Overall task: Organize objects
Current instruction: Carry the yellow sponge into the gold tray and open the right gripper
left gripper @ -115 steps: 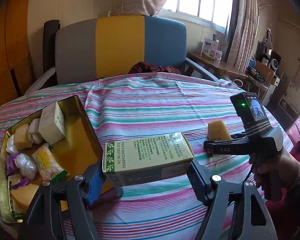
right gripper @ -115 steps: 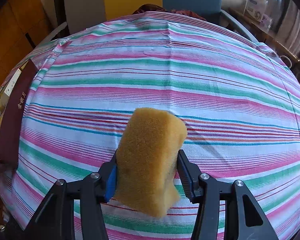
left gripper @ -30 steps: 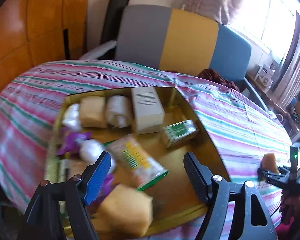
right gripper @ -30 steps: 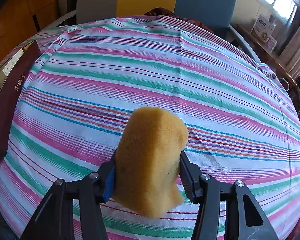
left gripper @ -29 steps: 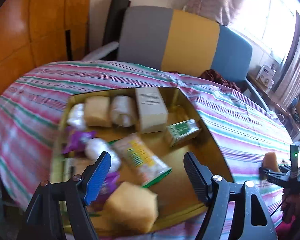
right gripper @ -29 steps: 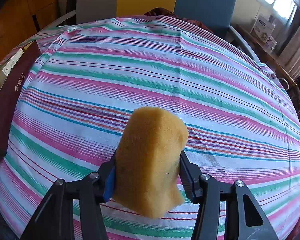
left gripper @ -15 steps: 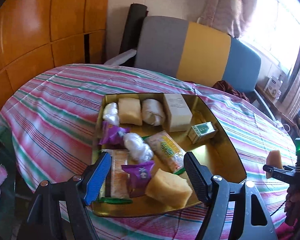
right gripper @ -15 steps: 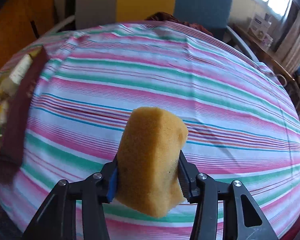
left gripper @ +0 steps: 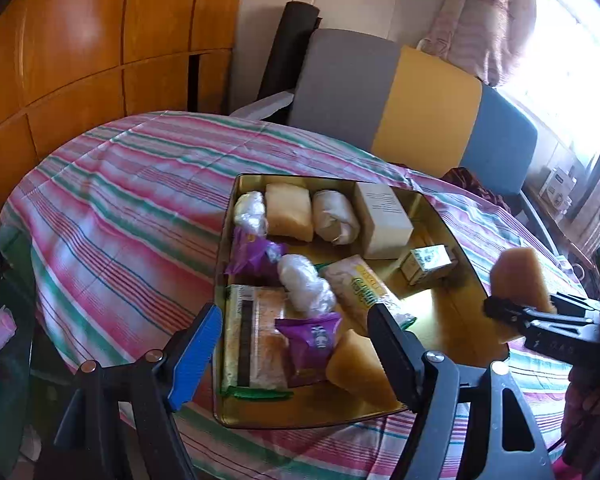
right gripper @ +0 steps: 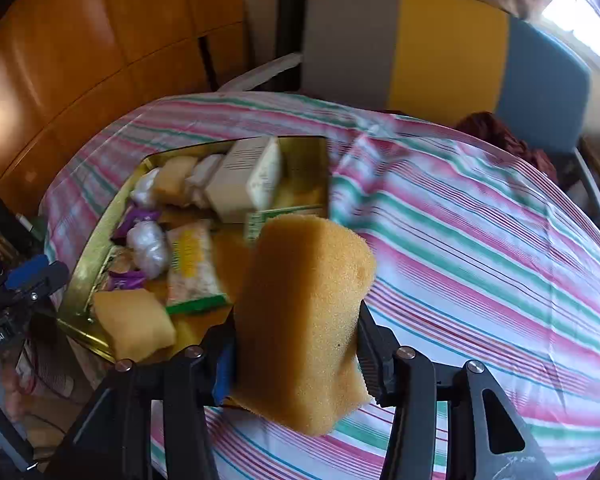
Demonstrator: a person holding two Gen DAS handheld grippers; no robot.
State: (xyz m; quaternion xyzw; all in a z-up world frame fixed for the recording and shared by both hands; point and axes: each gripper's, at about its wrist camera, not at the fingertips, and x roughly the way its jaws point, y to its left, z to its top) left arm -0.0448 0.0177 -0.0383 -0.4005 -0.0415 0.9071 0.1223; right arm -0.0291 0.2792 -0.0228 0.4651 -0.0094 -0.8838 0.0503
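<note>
A porous, matt yellow foam sponge [right gripper: 308,320] is seen; the gold rectangular metal tin [left gripper: 452,240] is glossy; the striped woven cotton tablecloth [left gripper: 132,216] is matt; the orange wooden panelling [left gripper: 80,40] is polished.

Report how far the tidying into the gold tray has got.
Done: the gold tray already holds boxes, wrapped packets and two sponge blocks, and the striped cloth around it shows nothing loose. In hand: the right gripper is clamped on a yellow sponge near the tray's right edge; the left gripper is open and empty. Left: set that sponge inside.
</note>
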